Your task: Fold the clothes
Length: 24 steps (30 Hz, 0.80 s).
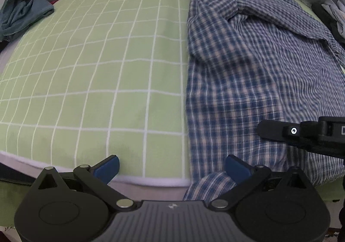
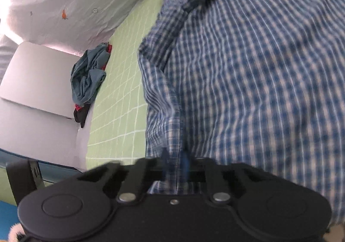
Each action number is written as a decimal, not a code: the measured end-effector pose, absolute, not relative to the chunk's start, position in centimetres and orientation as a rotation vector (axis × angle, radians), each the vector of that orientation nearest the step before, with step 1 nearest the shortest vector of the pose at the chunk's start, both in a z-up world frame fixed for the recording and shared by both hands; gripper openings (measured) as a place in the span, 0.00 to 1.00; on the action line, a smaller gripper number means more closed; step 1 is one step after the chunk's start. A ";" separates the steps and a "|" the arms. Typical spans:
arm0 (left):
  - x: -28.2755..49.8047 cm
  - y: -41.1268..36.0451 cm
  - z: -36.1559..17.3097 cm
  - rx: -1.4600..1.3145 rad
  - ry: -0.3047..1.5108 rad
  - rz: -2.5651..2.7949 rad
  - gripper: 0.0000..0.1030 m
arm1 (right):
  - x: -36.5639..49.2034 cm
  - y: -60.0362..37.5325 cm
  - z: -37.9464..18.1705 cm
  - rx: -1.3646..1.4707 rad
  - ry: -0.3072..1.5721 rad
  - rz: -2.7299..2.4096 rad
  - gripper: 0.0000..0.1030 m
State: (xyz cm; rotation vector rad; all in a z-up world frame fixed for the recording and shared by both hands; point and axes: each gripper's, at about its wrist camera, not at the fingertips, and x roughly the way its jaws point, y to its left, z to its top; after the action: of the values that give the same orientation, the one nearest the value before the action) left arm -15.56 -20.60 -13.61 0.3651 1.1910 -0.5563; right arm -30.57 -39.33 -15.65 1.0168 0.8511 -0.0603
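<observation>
Checked blue shirt (image 1: 248,73) on the green sheet (image 1: 97,69): right gripper (image 2: 175,162) seemingly pinches its hem mid-fold, left gripper (image 1: 172,168) spread beside it, needing a grip.

Right wrist view is motion-blurred: my right tongs (image 2: 175,164) have smeared tips, closed on a fold of the plaid shirt (image 2: 258,69), but the pad contact is hard to make out. The shirt runs off the top and right edges there, and the far collar is soft. In the left wrist view my left tongs (image 1: 172,166) cover the shirt hem's near corner. The teal garment (image 1: 28,8) is cut by the left edge; red fabric beneath it is mostly hidden. The pile (image 1: 332,15) at the right edge is unidentifiable.
</observation>
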 end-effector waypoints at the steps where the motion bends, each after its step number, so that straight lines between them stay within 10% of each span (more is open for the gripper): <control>1: -15.7 -20.5 -13.7 0.367 1.194 -0.555 1.00 | -30.9 -39.3 -15.5 1.021 0.854 -0.070 0.03; 19: -18.2 -23.0 -14.8 0.445 1.195 -0.600 1.00 | -33.6 -40.0 -13.3 0.740 0.897 -0.221 0.03; 24: -16.5 -23.6 -14.1 0.394 1.210 -0.574 1.00 | -33.1 -40.6 -12.0 0.638 0.907 -0.226 0.42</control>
State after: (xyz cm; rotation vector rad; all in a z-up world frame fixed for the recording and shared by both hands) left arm -16.47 -23.57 -14.09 0.3945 1.2102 -0.5744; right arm -33.14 -40.58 -11.96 0.6383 0.9069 -0.2261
